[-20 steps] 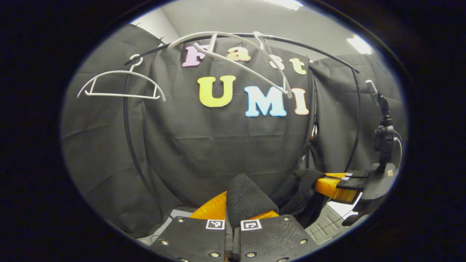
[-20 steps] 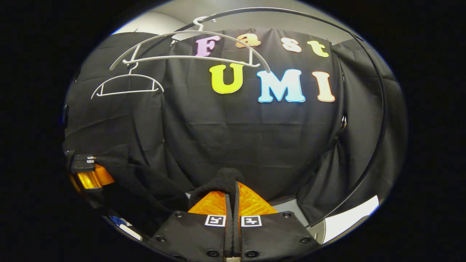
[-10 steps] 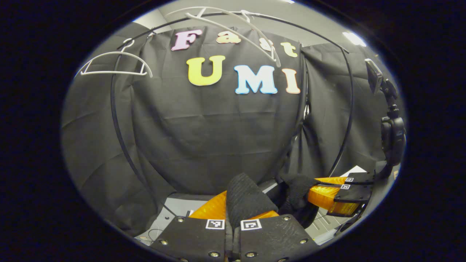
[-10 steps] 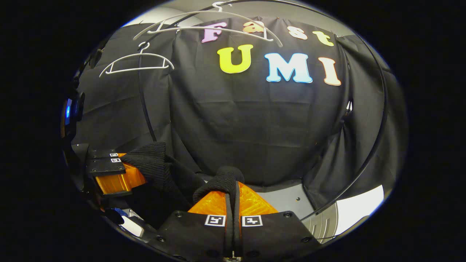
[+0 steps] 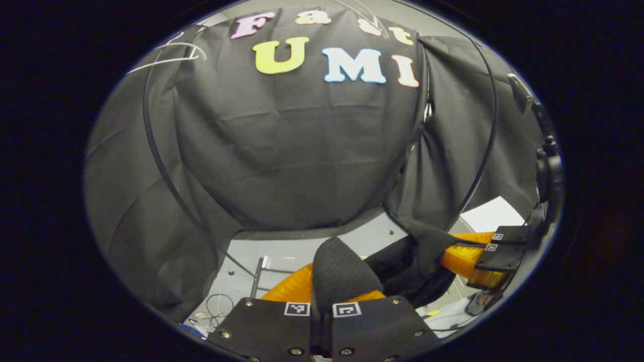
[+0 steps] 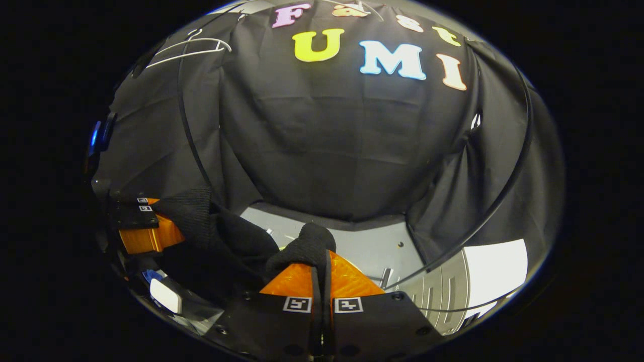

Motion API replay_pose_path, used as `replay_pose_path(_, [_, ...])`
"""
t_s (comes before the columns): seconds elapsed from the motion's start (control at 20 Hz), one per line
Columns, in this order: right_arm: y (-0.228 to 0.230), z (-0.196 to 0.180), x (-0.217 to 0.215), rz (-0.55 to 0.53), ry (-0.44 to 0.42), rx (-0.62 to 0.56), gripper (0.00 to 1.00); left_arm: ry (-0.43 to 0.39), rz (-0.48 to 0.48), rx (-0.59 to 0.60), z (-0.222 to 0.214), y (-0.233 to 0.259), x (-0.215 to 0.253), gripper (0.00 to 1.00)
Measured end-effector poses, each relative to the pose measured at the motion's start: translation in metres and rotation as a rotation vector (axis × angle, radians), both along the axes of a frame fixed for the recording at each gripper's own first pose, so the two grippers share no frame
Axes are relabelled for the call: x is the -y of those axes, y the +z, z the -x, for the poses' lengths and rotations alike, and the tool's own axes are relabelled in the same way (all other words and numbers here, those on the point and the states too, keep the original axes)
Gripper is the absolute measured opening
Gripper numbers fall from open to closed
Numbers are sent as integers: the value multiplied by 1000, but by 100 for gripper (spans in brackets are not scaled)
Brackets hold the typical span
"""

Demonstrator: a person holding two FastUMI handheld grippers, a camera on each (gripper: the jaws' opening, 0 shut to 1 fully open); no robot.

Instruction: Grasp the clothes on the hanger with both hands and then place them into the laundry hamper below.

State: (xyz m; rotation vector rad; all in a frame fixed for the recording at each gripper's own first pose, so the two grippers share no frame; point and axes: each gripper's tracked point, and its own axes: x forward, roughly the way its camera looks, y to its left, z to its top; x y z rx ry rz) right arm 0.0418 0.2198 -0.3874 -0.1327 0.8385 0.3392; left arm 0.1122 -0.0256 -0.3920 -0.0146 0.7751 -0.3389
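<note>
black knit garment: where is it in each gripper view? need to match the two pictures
Left gripper view: the black knit garment runs from the left gripper at bottom centre to the right gripper at lower right.
Right gripper view: the garment runs from the right gripper at bottom centre to the left gripper at lower left.
Shared landmark: the white hanger, upper left in both.

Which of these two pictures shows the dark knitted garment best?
The left gripper view: the dark garment stretches visibly between both grippers against the pale floor. The right gripper view shows it too, but darker and harder to outline.
</note>
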Motion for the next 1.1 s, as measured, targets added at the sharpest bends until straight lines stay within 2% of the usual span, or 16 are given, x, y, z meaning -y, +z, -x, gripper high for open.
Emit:
replay_pose_path(0.15, [-18,17,6,43,18,-45,9,3,-16,-94,17,-28,0,2])
replay_pose_path(0.2, [-20,22,7,51,20,-71,6,8,-20,-125,21,-36,-1,1])
replay_pose_path(0.35, [-33,36,11,61,3,-129,10,28,-29,-176,32,-51,-6,2])
replay_pose_path(0.45, [-38,42,16,75,1,-156,15,33,-3,-200,39,-54,-3,4])
replay_pose_path(0.55, [-39,45,22,84,-6,-163,29,37,7,-205,40,-53,-2,17])
replay_pose_path(0.6, [-35,43,23,73,-15,-146,32,39,5,-195,42,-56,-3,37])
replay_pose_path(0.75, [-24,34,19,46,-18,-115,83,63,-28,-151,42,-45,-15,96])
replay_pose_path(0.8, [-21,36,22,48,-18,-109,100,70,-30,-140,43,-45,-17,98])
replay_pose_path(1.1, [10,41,29,14,-51,-60,99,90,-51,-67,48,-16,-36,98])
